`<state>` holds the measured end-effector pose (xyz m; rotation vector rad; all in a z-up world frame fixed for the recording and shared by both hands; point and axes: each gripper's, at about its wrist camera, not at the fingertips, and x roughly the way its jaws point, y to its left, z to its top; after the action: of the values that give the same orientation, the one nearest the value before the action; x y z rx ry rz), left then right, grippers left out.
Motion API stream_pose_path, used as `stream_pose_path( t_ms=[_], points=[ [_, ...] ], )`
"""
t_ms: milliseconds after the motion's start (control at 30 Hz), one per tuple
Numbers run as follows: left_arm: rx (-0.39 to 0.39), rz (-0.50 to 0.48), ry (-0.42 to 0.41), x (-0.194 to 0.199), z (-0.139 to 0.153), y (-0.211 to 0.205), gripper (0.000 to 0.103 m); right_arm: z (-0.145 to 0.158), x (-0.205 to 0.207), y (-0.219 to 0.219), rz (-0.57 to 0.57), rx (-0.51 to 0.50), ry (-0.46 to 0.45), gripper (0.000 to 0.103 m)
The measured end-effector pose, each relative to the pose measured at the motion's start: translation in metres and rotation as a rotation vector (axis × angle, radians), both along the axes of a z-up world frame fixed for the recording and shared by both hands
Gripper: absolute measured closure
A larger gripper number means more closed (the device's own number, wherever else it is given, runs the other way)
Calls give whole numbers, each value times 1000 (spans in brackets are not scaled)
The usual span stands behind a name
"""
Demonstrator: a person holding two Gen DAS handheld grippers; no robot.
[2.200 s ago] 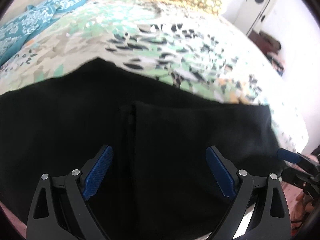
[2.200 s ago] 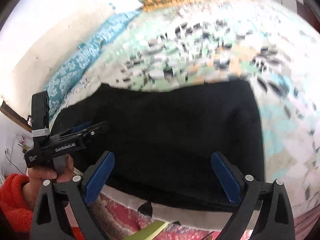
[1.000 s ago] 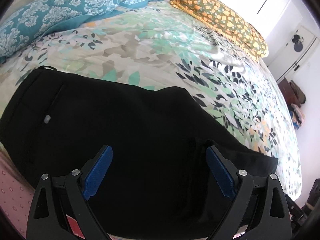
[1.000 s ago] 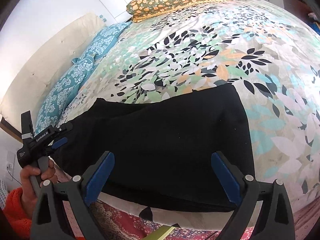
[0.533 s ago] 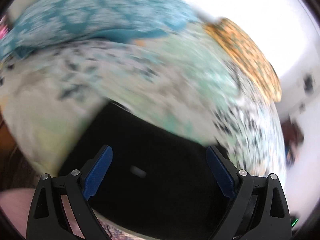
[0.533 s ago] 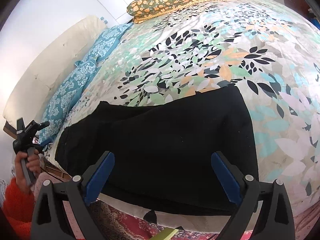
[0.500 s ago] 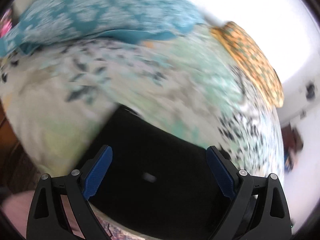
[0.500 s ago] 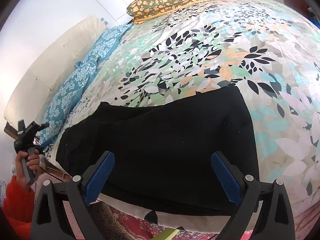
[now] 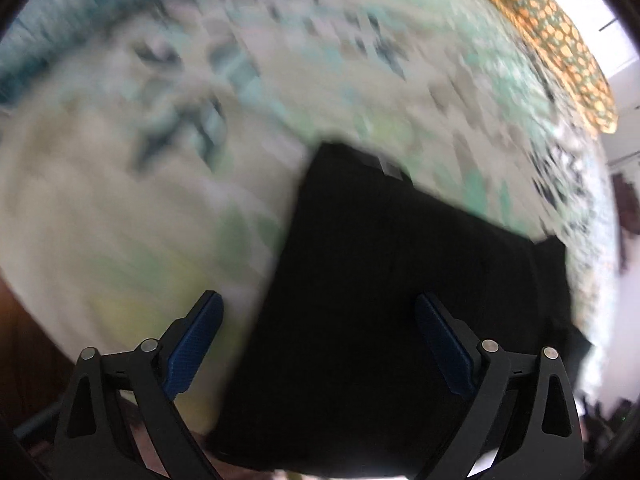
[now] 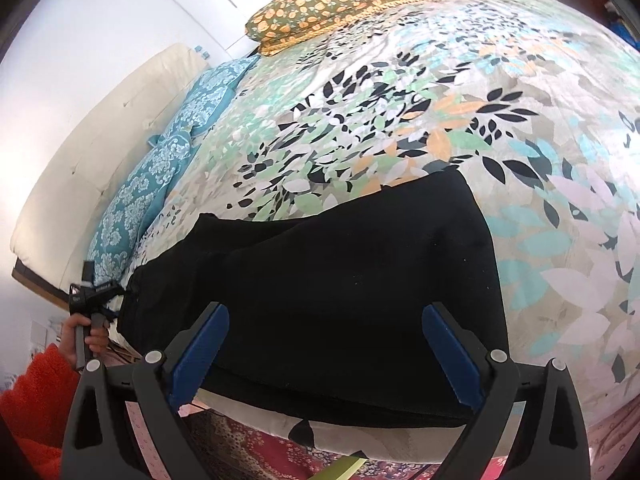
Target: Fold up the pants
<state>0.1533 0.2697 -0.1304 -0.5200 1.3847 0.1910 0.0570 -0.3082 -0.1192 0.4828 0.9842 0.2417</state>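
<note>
Left gripper (image 9: 318, 336): jaws stand wide apart but have just been closing a little. It points steeply down over the left end of the pants (image 10: 320, 284); the cloth's edge lies below the gap, clear of both blue pads (image 9: 192, 346), nothing clamped. The view is motion-blurred.

Right gripper (image 10: 324, 354): jaws spread wide, angled down at the pants' near edge, pads not touching the cloth, nothing between them.

Left hand (image 10: 86, 336): seen from the right wrist view, wrapped round the gripper's handle just off the pants' left end, with an orange sleeve (image 10: 36, 400) below it.
</note>
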Motion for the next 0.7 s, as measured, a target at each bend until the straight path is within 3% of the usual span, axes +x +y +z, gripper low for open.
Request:
stream_pose_path(
  t_ms=[33, 100, 200, 300, 433, 533, 600, 700],
  points=[
    [-25, 4, -1, -1, 1, 0, 26, 0, 1, -1, -2, 5, 1, 6],
    [-21, 37, -4, -8, 14, -3, 66, 0, 2, -2, -5, 11, -4, 6],
    [3, 48, -42, -18, 44, -15, 85, -1, 2, -5, -6, 21, -7, 6],
    [4, 13, -137, -29, 91, -47, 87, -3, 4, -6, -3, 16, -6, 6],
    [13, -113, -253, -35, 140, -130, 88, -1, 9, 4, 41, -45, -18, 6],
    [26, -225, -287, -26, 147, -199, 88, 0, 18, 22, 122, -126, -38, 6],
    [26, -305, -294, -17, 141, -242, 88, -11, 25, 37, 191, -157, -6, 6],
    [-42, -444, -239, -6, 108, -311, 84, -32, 25, 48, 244, -150, 63, 6]
  ],
)
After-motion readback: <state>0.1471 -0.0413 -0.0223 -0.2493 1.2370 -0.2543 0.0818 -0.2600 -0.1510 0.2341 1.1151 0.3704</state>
